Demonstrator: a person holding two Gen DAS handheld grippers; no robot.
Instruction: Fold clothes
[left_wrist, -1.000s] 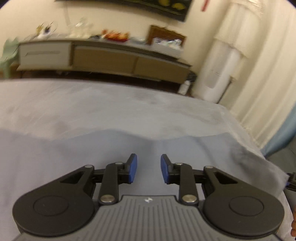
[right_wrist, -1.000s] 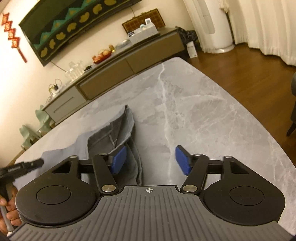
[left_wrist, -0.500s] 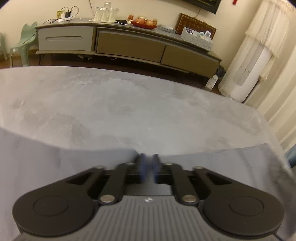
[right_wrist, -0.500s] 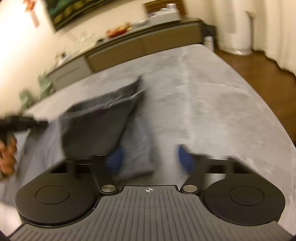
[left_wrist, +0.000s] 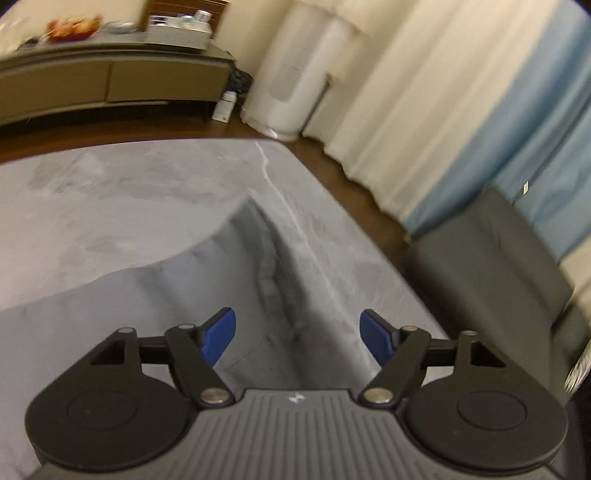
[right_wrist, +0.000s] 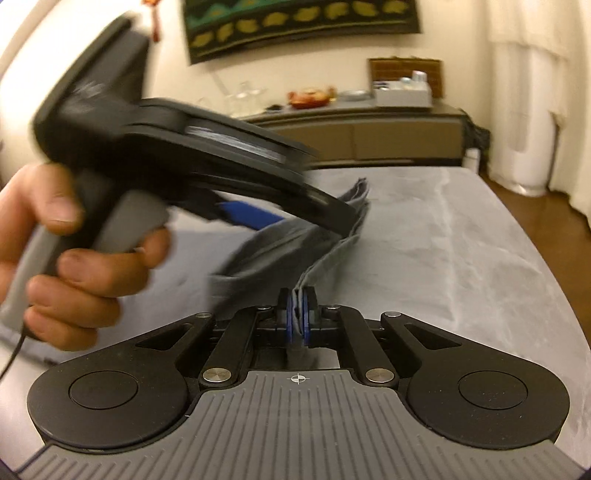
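Whereas half a second ago the left gripper (left_wrist: 297, 341) was nearly closed and the right gripper (right_wrist: 297, 319) stood wide, the left now hangs with jaws spread over the grey garment (left_wrist: 155, 295) holding nothing, and the right has clamped a bunched edge of it. I judge a fold is under way, the right side taking over the cloth. Part-doubled, rumpled and blurred, it lies toward the right edge of the marble table (right_wrist: 480, 258), a seamed edge running away to the far side.
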